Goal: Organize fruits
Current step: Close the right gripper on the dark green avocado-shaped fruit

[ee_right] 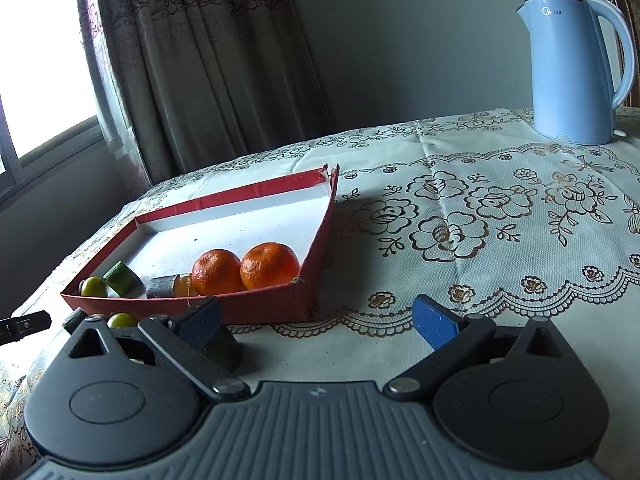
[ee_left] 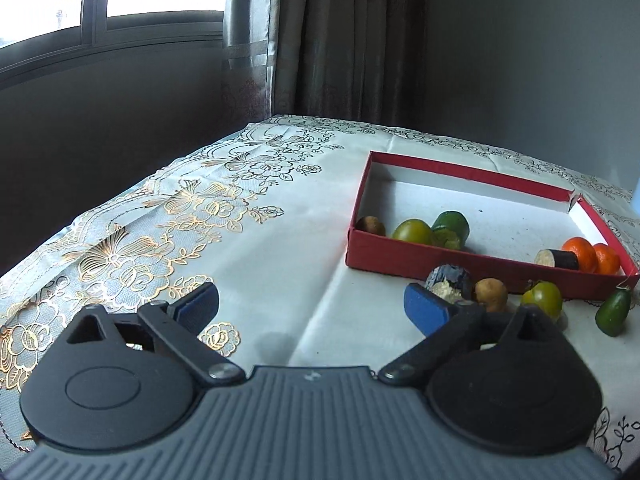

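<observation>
- Left claw [ee_left: 312, 306] open wide, nothing between the blue pads, hovering low over the bench [ee_left: 280, 264].
- Right claw [ee_right: 316, 320] also open and empty; its left finger partly hides a dark green piece [ee_right: 226, 348] lying on the cloth.
- Just beyond the left claw's right finger, loose on the bench in front of the red box [ee_left: 460, 258]: dark cut chunk with pale face [ee_left: 448, 282], small brown fruit [ee_left: 491, 294], green round fruit [ee_left: 543, 300], small avocado-like fruit [ee_left: 613, 313].
- Already in the box: brown fruit in the near-left corner, green round fruit and green cut pieces beside it; a dark cut stick and two oranges [ee_right: 246, 270] at the other end.
- Handling guess: all small and light, likely stiff if props; round ones roll, so pinch across the widest middle; take cut chunks on the curved sides, not the crumbly pale face.
- Box wall looks like thin card, torn at the far corner; likely shifts if bumped.
- Blue kettle [ee_right: 576, 68] far right, well apart.
</observation>
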A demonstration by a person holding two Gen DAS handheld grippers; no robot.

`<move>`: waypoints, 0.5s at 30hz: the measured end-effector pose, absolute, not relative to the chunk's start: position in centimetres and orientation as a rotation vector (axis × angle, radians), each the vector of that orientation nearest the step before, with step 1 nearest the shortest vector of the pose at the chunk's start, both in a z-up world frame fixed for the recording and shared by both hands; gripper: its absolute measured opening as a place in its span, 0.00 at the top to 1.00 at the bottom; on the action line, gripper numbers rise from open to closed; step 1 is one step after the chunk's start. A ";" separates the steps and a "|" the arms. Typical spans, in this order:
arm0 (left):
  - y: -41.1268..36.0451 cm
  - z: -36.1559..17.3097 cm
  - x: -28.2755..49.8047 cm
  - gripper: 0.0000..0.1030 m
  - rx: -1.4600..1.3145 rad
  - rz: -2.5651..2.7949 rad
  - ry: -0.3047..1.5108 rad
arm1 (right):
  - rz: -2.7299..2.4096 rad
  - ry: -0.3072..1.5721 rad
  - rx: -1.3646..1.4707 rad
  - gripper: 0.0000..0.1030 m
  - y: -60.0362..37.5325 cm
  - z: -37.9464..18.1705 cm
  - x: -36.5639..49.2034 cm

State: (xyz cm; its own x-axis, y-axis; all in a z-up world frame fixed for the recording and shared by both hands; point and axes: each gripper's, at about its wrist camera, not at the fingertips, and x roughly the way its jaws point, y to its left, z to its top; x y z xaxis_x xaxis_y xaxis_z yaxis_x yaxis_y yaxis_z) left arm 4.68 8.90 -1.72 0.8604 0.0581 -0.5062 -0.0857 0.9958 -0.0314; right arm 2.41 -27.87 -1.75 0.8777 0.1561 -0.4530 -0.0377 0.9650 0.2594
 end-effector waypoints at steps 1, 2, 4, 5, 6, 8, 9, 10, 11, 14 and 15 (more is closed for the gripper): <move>9.2 -2.2 4.7 0.03 -0.053 0.082 0.548 | 0.129 0.483 0.229 0.01 -27.2 -1.7 2.2; 9.5 -2.5 4.8 0.02 -0.071 0.067 0.582 | 0.147 0.483 0.198 0.01 -26.4 -1.6 1.9; 10.0 -2.7 5.2 0.00 -0.108 0.058 0.610 | 0.165 0.497 0.131 0.01 -24.7 -1.7 1.8; 10.1 -2.8 5.3 0.00 -0.111 0.085 0.615 | 0.168 0.499 0.102 0.02 -24.0 -1.6 1.8; 10.1 -2.9 5.5 0.00 -0.114 0.094 0.623 | 0.166 0.497 0.077 0.02 -23.5 -1.6 1.7; 10.0 -3.0 5.8 0.00 -0.103 0.092 0.640 | 0.175 0.501 0.054 0.07 -22.7 -1.6 1.8; 9.9 -3.0 5.8 0.00 -0.091 0.092 0.647 | 0.180 0.517 0.043 0.09 -22.5 -1.7 2.0; 9.6 -3.1 6.0 0.00 -0.069 0.096 0.655 | 0.178 0.533 0.033 0.16 -22.3 -1.8 2.3; 9.4 -3.1 6.0 0.00 -0.054 0.099 0.660 | 0.179 0.545 0.027 0.24 -22.2 -1.9 2.5; 9.5 -3.2 6.0 0.00 -0.052 0.099 0.661 | 0.190 0.579 0.024 0.37 -22.0 -2.2 3.1; 9.6 -3.2 6.0 0.00 -0.055 0.098 0.660 | 0.191 0.587 0.023 0.39 -21.9 -2.3 3.2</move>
